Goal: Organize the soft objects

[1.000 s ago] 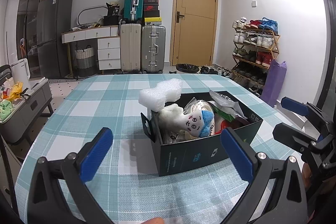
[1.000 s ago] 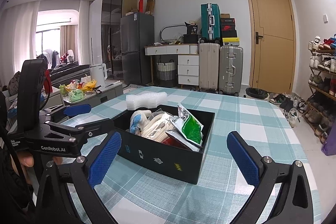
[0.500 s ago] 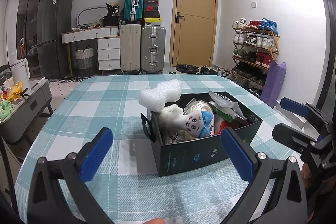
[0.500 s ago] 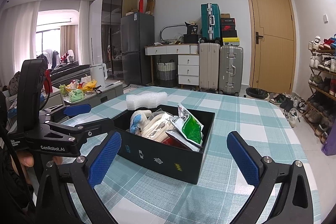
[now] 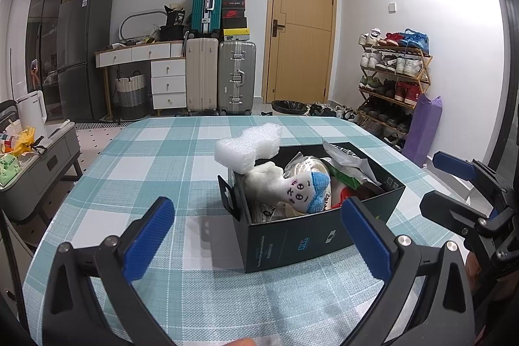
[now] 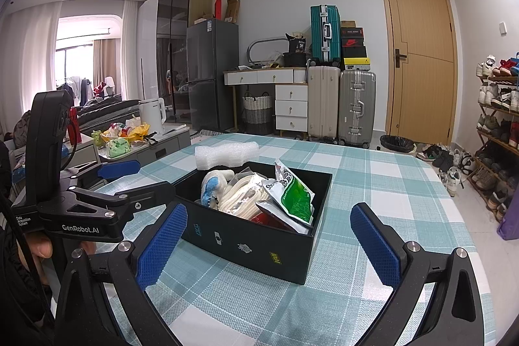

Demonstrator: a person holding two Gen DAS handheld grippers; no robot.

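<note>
A black box (image 5: 311,239) (image 6: 253,242) stands on the checked table, filled with soft things. A white plush toy with a blue cap (image 5: 292,187) (image 6: 212,184) lies at one end. A white foam piece (image 5: 248,145) (image 6: 227,153) rests on the box's far corner. A green and white bag (image 6: 293,193) and cream cloth (image 6: 241,195) lie inside. My left gripper (image 5: 256,235) is open and empty, held short of the box. My right gripper (image 6: 267,239) is open and empty, also short of the box. Each gripper shows in the other's view, the right (image 5: 454,184) and the left (image 6: 129,180).
The teal checked tablecloth (image 5: 162,171) covers the table around the box. A low grey cabinet with clutter (image 5: 29,164) stands left of the table. Suitcases (image 5: 220,77), a door and a shoe rack (image 5: 395,80) line the far walls.
</note>
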